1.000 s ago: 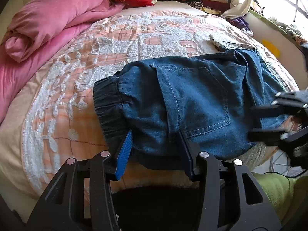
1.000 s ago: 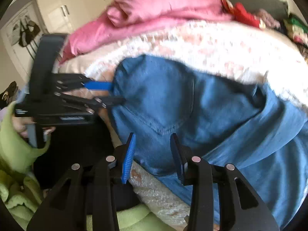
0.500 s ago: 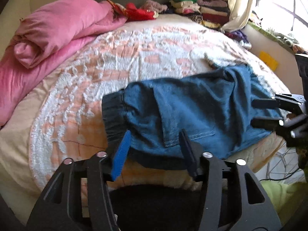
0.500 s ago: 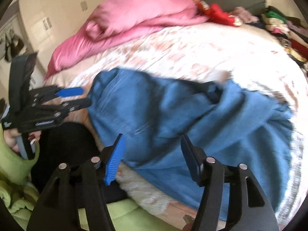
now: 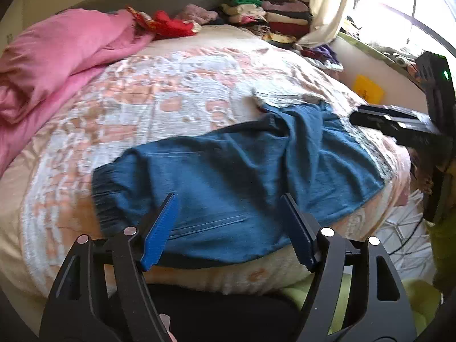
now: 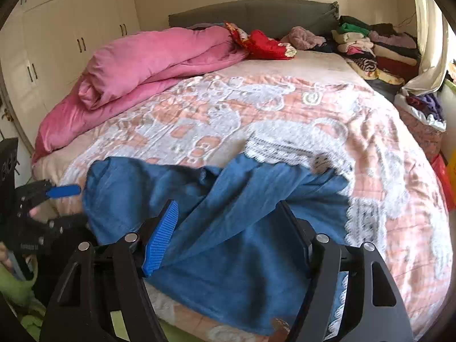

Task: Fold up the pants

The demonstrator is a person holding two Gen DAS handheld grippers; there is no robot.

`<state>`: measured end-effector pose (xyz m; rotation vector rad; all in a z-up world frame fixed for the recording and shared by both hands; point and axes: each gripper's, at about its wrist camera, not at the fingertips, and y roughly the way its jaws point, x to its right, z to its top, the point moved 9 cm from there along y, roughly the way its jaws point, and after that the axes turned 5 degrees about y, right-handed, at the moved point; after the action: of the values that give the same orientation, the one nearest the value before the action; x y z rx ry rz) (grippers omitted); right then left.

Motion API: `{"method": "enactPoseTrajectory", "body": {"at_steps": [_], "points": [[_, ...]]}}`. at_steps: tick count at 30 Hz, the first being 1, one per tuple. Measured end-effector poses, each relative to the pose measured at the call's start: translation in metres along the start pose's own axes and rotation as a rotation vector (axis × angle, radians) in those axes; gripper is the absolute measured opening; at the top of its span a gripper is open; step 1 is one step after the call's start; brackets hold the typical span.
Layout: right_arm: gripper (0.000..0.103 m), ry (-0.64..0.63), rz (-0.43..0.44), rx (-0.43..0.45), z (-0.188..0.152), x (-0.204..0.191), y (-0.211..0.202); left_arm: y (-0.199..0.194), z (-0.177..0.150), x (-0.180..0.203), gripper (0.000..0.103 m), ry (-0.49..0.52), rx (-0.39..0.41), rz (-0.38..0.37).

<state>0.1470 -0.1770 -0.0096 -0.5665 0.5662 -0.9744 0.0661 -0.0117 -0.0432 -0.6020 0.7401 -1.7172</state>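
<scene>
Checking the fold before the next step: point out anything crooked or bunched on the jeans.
The jeans lie askew: one leg crosses the other diagonally with a bunched ridge, and its end rides up on the white lace cloth. Both claws are open and clear.

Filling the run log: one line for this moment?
left gripper: open, jaws just opened, nothing held | right gripper: open, jaws just opened, nothing held | jeans: flat on bed, fold unfinished

Grey headboard [image 6: 256,14], cream wardrobe doors [image 6: 71,22], bright window [image 5: 399,5], pale curtain [image 5: 327,2]
</scene>
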Motion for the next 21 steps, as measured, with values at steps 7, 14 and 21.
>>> {"method": "enactPoseTrajectory", "body": {"at_steps": [7,14,21], "points": [[0.069,-0.003,-0.027,0.001,0.027,0.011,0.013,0.026,0.008,0.031,0.065,-0.004,-0.049,-0.108],[0.069,-0.018,-0.038,-0.077,0.055,0.015,0.059,0.055,0.008,0.053,0.065,0.007,-0.110,-0.166],[0.069,-0.070,-0.062,-0.155,0.064,0.010,0.111,0.079,0.006,0.064,0.057,0.016,-0.159,-0.198]]}}
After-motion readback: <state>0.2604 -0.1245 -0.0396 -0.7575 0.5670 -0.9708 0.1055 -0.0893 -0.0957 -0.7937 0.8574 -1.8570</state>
